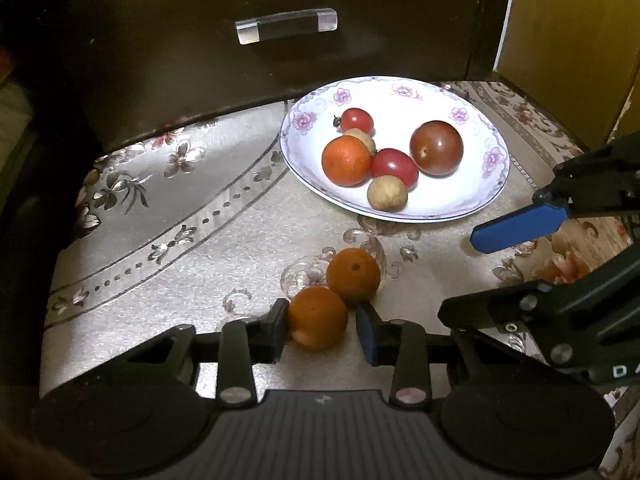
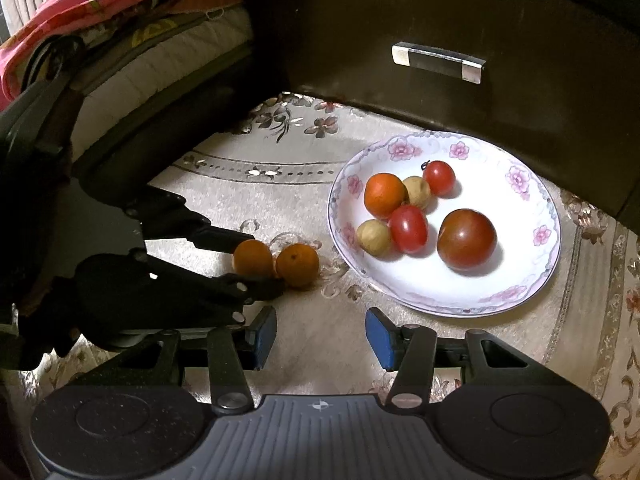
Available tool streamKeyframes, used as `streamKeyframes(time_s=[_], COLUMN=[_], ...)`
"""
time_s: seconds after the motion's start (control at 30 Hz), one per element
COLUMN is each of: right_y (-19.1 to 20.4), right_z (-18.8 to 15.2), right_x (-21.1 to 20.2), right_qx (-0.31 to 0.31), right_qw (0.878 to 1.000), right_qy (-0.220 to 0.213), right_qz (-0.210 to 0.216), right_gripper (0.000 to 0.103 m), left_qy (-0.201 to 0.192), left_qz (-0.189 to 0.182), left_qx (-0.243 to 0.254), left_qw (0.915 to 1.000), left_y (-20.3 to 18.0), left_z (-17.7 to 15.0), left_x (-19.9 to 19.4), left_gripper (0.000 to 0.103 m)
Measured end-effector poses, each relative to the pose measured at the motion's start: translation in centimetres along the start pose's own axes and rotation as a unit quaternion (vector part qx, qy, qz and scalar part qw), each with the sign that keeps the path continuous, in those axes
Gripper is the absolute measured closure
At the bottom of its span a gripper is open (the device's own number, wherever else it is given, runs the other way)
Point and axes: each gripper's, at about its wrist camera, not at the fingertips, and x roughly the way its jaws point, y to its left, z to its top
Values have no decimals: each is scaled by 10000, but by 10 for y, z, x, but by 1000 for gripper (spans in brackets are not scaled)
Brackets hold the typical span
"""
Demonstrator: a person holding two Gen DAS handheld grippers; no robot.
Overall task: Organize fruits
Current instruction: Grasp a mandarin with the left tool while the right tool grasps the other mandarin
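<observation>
Dark wood takes up the biggest chunk of both views: a drawer front [image 1: 280, 40] with a clear handle [image 1: 286, 26] across the top of the frame. Below it a shiny beige floral tablecloth [image 1: 180, 220] covers the whole surface everything sits on.

Next biggest is the white plate with pink flowers [image 1: 440, 92], upper right of centre in the left wrist view. It already has six pieces in it: a big dark reddish tomato [image 1: 437, 148] on the right side, an orange citrus [image 1: 346, 161] on the left, two small red tomatoes [image 1: 394, 167], and two little tan round fruits [image 1: 387, 193], all bunched close together. So I'd say most of the sorting is done.

What's left, as far as I can see, is two oranges on the cloth below the plate, touching each other. The farther orange [image 1: 353, 276] is loose. The nearer orange [image 1: 318, 317] sits right between the fingers of the left gripper [image 1: 322, 330], low centre of that view. The jaws are narrow around it, the left pad looks pressed against the skin and the right pad is at or barely off the other side, so I'm reading it as a grip just about made, not lifted yet.

The right gripper [image 2: 321, 338] hangs over bare cloth at bottom centre of its own view, fingers partly spread, nothing between them.

Two trips to the plate and it's finished, I reckon.
</observation>
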Motion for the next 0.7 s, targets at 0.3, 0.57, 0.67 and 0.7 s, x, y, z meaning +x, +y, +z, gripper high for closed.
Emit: streamKeyframes(time_s=[0.3, 0.57, 0.67, 0.7], right_y=[1, 13, 15, 16], right_z=[1, 3, 10, 13], right_x=[9, 25, 32, 36], right_qx=[115, 179, 340, 413], right_qw=[9999, 9998, 9994, 9991], right_qy=[28, 13, -93, -127], right_qz=[-16, -75, -44, -41], right_gripper=[56, 56, 56, 56], left_qy=[29, 37, 36, 40], left_qz=[-46, -9, -24, -29], left_qx=[-3, -173, -229, -237], left_qw=[10000, 9998, 9997, 9997], left_y=[5, 21, 25, 26], left_z=[-9, -23, -26, -26], left_x=[-11, -24, -27, -27], left_gripper=[67, 67, 67, 67])
